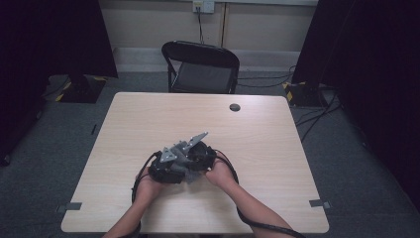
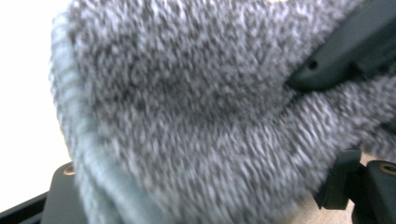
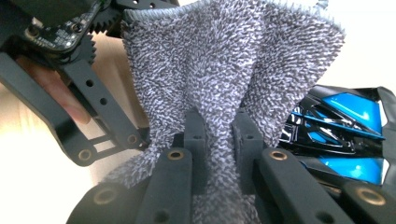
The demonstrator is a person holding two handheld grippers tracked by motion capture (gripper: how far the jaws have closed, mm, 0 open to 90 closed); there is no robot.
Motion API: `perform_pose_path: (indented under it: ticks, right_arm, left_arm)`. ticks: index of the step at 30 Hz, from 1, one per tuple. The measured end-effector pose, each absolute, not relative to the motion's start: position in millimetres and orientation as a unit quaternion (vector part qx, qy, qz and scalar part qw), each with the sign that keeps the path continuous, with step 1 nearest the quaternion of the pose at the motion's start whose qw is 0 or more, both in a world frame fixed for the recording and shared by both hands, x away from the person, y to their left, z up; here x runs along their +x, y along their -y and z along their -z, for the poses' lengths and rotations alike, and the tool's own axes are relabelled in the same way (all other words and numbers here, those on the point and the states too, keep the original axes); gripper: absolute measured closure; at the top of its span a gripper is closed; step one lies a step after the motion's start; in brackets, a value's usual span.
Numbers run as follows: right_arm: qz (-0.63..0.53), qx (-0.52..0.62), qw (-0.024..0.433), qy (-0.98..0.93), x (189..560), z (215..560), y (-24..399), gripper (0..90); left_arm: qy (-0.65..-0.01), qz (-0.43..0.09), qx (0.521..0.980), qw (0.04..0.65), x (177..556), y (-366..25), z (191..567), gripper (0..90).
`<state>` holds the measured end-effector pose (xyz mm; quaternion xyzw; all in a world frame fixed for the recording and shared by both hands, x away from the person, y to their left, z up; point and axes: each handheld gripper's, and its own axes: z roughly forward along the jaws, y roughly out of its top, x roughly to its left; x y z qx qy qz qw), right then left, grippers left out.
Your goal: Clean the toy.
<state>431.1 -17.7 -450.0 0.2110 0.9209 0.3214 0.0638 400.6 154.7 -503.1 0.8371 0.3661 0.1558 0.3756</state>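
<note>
Two grippers meeting over pale wooden table: right gripper pinching fluffy grey knitted cloth; left gripper grip unclear.

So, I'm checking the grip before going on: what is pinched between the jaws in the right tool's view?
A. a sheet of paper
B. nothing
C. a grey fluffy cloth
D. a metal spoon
C: in the right tool's view the right tool has its jaws closed on a bunched fold of the grey fluffy cloth.
</note>
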Motion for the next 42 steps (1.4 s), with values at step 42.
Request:
perform_pose_path:
  ticks: [42]
  right_arm:
    - [-0.310, 0.251, 0.089, -0.913, 450.2, 446.6, 37.9, 79.4]
  left_arm:
    - [-0.367, -0.154, 0.836, 0.377, 400.5, -154.5, 503.2, 25.6]
